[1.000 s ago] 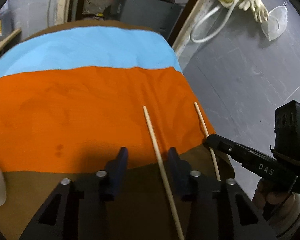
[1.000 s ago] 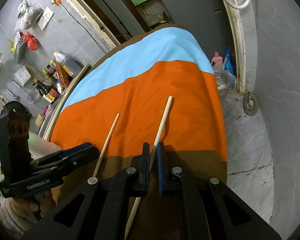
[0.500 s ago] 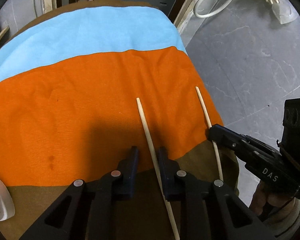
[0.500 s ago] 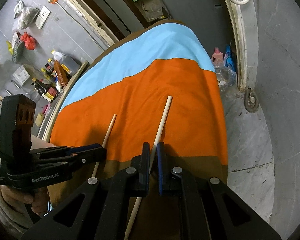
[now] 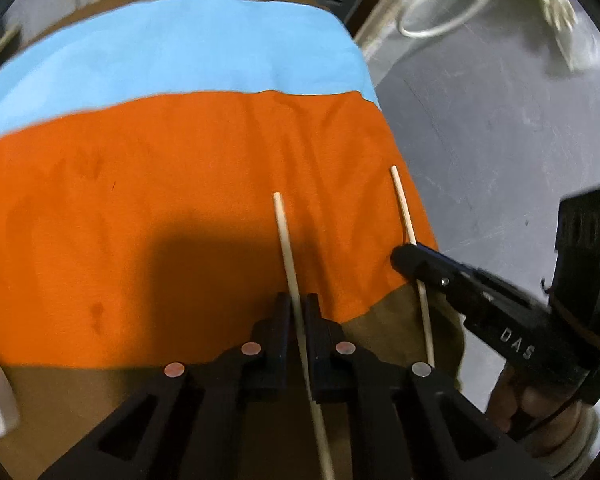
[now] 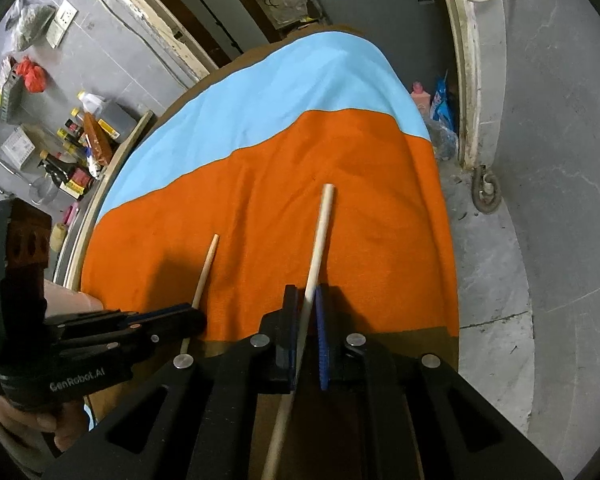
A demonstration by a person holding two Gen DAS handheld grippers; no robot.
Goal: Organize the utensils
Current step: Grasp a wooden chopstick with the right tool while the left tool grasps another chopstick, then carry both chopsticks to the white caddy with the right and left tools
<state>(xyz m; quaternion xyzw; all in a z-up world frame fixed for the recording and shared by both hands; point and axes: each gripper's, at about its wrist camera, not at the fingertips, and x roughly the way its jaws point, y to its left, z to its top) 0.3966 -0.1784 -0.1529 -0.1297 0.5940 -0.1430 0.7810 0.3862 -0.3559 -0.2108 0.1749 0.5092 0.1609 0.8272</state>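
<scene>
Both pairs of jaws are clamped: left gripper (image 5: 298,312) on one chopstick (image 5: 286,244) at lower center, right gripper (image 6: 306,308) on the other chopstick (image 6: 318,236). I judge both grasped, nothing placed. Only the right view shows bottles (image 6: 66,168) at left.

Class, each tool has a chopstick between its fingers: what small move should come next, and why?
Probably lift both together. The left tool is shut on the left chopstick, the right tool on the right chopstick, and both sticks seem to lie on the orange cloth.
</scene>
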